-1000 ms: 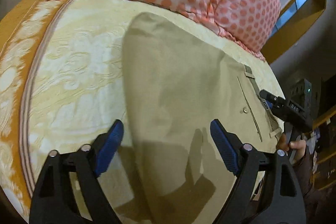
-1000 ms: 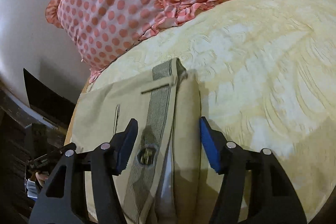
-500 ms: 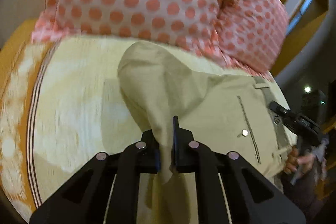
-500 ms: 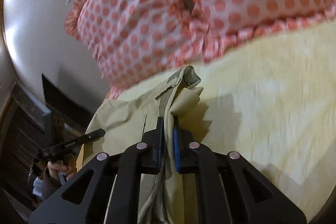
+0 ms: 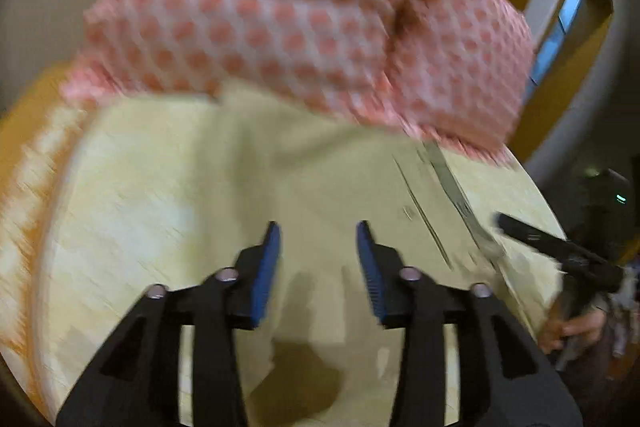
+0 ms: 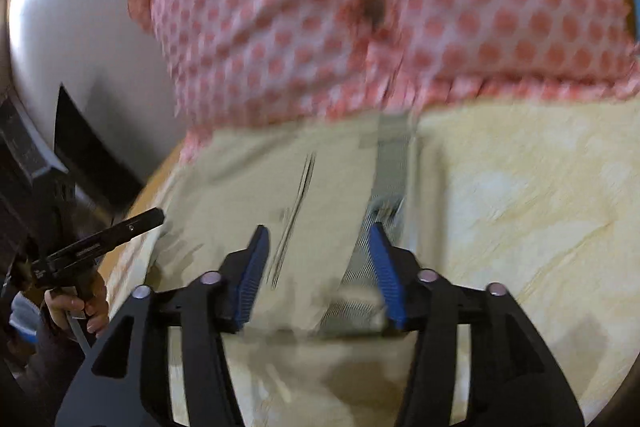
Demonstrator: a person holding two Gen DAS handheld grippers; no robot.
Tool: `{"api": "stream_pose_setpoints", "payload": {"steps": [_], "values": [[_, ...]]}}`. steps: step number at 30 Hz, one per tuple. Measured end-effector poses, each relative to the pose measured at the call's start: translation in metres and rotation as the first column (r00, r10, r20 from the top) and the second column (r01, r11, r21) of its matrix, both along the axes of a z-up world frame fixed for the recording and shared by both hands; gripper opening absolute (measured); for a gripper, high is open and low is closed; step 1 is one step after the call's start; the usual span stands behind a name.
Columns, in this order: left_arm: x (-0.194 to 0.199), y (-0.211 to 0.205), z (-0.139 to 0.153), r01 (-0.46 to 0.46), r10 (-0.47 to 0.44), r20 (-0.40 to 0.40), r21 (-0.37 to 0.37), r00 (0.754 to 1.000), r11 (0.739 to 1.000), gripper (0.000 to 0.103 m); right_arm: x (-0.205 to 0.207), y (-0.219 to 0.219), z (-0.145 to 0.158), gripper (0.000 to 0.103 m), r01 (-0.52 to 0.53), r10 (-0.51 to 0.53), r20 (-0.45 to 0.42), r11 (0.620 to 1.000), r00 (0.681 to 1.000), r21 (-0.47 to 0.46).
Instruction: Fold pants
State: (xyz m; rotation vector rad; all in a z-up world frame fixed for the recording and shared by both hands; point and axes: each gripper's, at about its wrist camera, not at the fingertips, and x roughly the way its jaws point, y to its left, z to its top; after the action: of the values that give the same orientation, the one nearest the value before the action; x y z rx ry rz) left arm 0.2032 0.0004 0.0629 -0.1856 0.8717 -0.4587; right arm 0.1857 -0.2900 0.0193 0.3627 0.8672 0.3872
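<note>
Khaki pants (image 5: 340,187) lie folded on the yellow bedspread (image 5: 120,207), close under the pink dotted pillows. My left gripper (image 5: 318,259) is open and empty above the leg end of the pants. In the right wrist view the pants (image 6: 280,195) show a back pocket slit and the striped inner waistband (image 6: 390,179). My right gripper (image 6: 318,263) is open and empty over the waistband end. Both views are motion-blurred.
Two pink dotted pillows (image 5: 300,7) lie at the head of the bed, just past the pants; they also fill the top of the right wrist view (image 6: 400,7). The bed edge (image 5: 548,211) and dark furniture lie beyond the waistband side.
Both grippers were shut on the pants half a second ago, lifting the fabric. Both have opened and let go; the pants lie flat, nearer the pillows.
</note>
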Motion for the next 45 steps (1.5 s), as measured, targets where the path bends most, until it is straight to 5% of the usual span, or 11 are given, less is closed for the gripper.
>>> {"api": "stream_pose_setpoints", "payload": {"steps": [2, 5, 6, 8, 11, 14, 20, 26, 45], "values": [[0.012, -0.015, -0.029, 0.001, 0.005, -0.097, 0.063, 0.995, 0.998, 0.039, 0.01, 0.005, -0.02, 0.061, 0.001, -0.004, -0.09, 0.999, 0.996, -0.033], [0.007, -0.022, -0.025, -0.03, 0.037, -0.044, 0.152, 0.998, 0.988, 0.038, 0.004, 0.0, -0.011, 0.063, 0.066, -0.071, -0.102, 0.996, 0.992, -0.054], [-0.003, -0.019, -0.019, -0.043, 0.05, -0.037, 0.151, 0.998, 0.988, 0.043, -0.006, 0.001, -0.004, 0.068, 0.106, -0.116, -0.103, 0.99, 0.988, -0.096], [-0.033, -0.014, -0.005, -0.059, 0.056, 0.022, 0.157, 0.998, 0.986, 0.08, -0.04, 0.009, 0.011, 0.098, 0.12, -0.125, -0.023, 0.98, 0.992, -0.157], [-0.084, -0.013, 0.001, -0.134, 0.109, 0.111, 0.251, 0.988, 0.959, 0.101, -0.095, 0.032, 0.015, 0.102, 0.142, -0.12, 0.094, 0.947, 0.988, -0.286], [-0.116, -0.009, -0.005, -0.174, 0.14, 0.138, 0.28, 0.981, 0.944, 0.101, -0.127, 0.058, 0.004, 0.102, 0.152, -0.101, 0.15, 0.909, 0.984, -0.388], [-0.143, 0.003, -0.034, -0.24, 0.218, 0.105, 0.289, 0.97, 0.927, 0.101, -0.131, 0.094, -0.021, 0.102, 0.162, -0.099, 0.16, 0.877, 0.982, -0.452], [-0.156, 0.003, -0.047, -0.272, 0.239, 0.137, 0.334, 0.961, 0.902, 0.101, -0.138, 0.109, -0.034, 0.102, 0.154, -0.102, 0.145, 0.898, 0.984, -0.412], [-0.162, 0.004, -0.049, -0.291, 0.239, 0.194, 0.313, 0.952, 0.904, 0.101, -0.147, 0.107, -0.037, 0.102, 0.212, -0.141, 0.203, 0.897, 0.969, -0.388]]}}
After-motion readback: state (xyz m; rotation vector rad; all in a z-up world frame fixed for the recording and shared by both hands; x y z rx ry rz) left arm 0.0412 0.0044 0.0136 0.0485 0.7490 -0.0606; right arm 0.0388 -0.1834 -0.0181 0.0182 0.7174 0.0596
